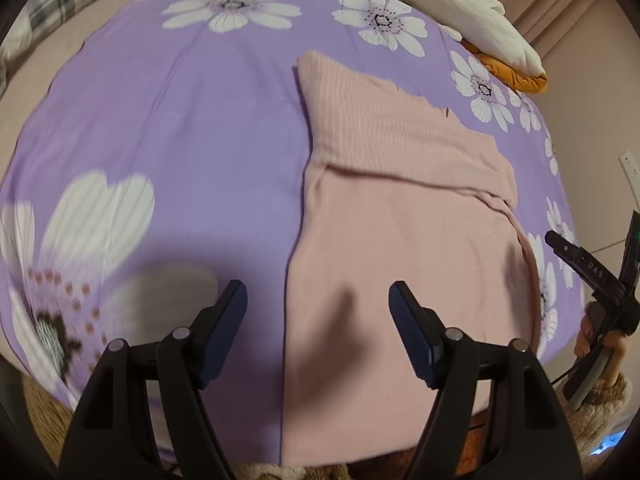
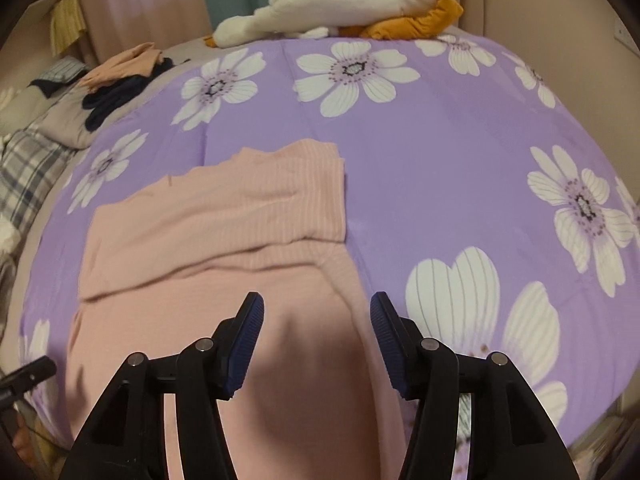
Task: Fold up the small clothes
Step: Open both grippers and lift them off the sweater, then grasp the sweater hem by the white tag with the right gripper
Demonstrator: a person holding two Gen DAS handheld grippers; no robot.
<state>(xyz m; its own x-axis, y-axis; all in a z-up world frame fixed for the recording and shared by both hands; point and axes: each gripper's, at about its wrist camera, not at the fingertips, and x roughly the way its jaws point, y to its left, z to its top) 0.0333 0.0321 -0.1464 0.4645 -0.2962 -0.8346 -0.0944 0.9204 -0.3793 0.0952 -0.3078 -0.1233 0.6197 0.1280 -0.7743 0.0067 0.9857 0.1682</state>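
A pink ribbed garment (image 1: pixel 400 208) lies flat on the purple flowered bedspread (image 1: pixel 180 140), its far part folded over the near part. In the left wrist view my left gripper (image 1: pixel 318 296) hangs open above the garment's left edge, nothing between its fingers. In the right wrist view the same pink garment (image 2: pixel 224 240) lies under my right gripper (image 2: pixel 316 308), which is open and empty above the garment's near right side. At the right edge of the left wrist view the right gripper (image 1: pixel 588 276) shows, held by a hand.
A white and orange pile of cloth (image 2: pixel 344 4) lies at the far edge of the bed. Peach and dark clothes (image 2: pixel 120 72) and a plaid pillow (image 2: pixel 28 172) lie at the far left. A wall with a socket (image 1: pixel 628 164) stands to the right.
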